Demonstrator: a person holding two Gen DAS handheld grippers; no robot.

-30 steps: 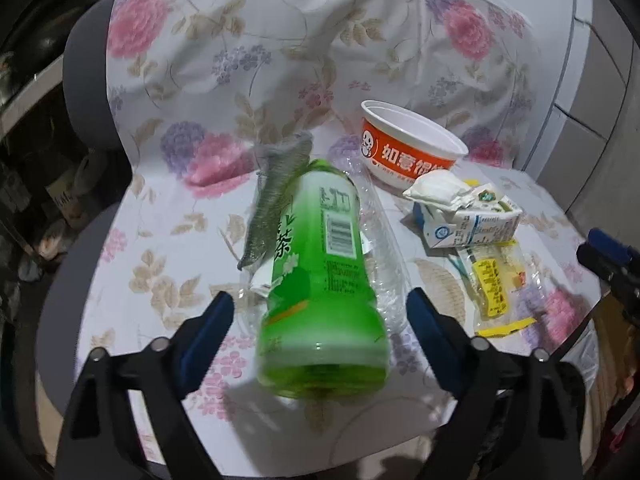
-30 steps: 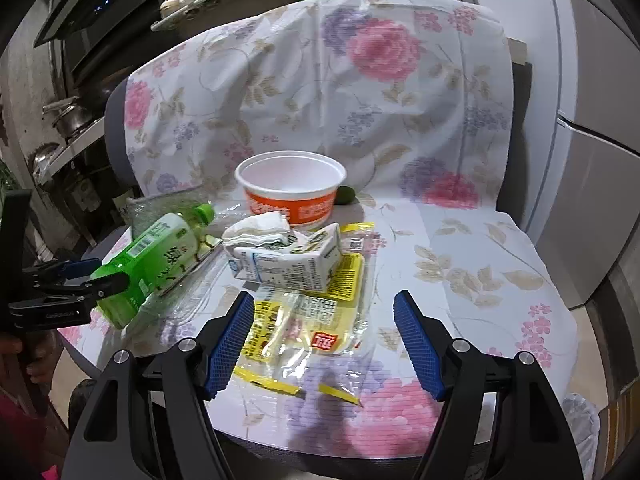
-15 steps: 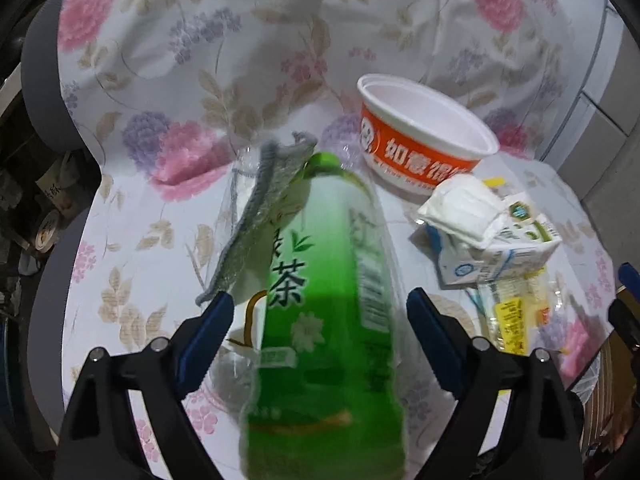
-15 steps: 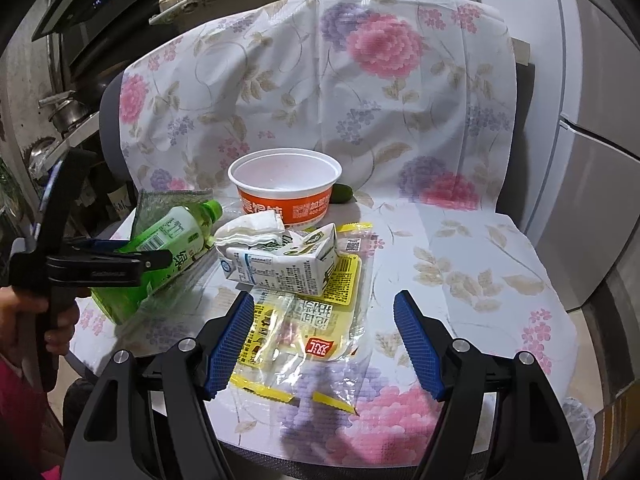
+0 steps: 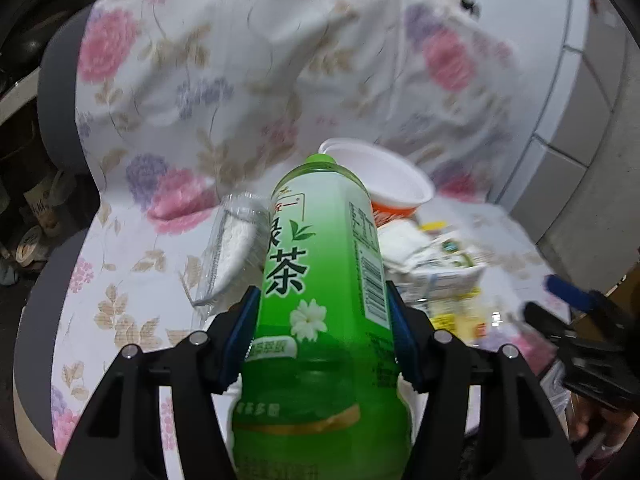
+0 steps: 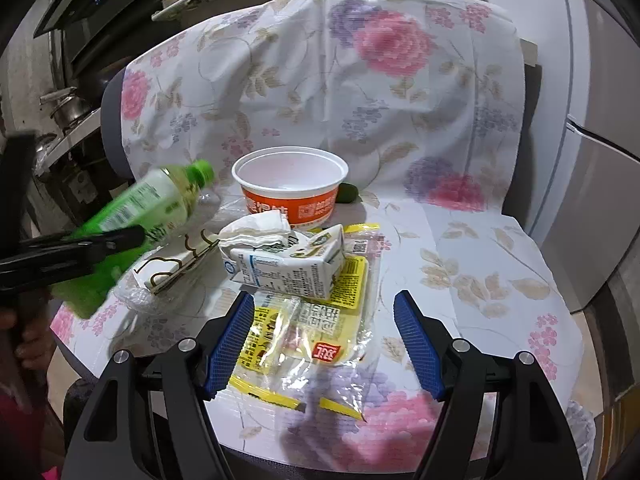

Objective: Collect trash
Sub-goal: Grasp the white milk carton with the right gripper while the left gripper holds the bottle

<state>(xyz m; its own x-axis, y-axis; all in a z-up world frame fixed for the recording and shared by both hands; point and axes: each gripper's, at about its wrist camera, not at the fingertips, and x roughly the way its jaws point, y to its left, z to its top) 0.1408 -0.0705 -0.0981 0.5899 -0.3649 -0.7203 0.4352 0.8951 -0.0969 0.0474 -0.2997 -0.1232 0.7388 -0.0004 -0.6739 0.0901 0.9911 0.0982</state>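
Note:
My left gripper (image 5: 322, 332) is shut on a green tea bottle (image 5: 324, 288) and holds it tilted up off the flower-patterned chair seat (image 6: 480, 264); it shows at the left of the right wrist view (image 6: 136, 216). My right gripper (image 6: 324, 336) is open and empty above a yellow and clear plastic wrapper (image 6: 304, 320). Behind the wrapper lie a crushed white milk carton (image 6: 288, 264) with a crumpled tissue (image 6: 256, 228), and an orange and white noodle bowl (image 6: 290, 188).
A clear plastic package with a grey cloth (image 5: 232, 252) lies left of the bottle. A clear wrapper with brown print (image 6: 168, 268) lies on the seat's left. The chair back (image 6: 320, 80) rises behind. Kitchen shelves stand at the left, a refrigerator (image 6: 600, 160) at the right.
My left gripper has closed on the green tea bottle and lifted it off the seat, neck tilted up. My right gripper has stayed open above the wrapper.

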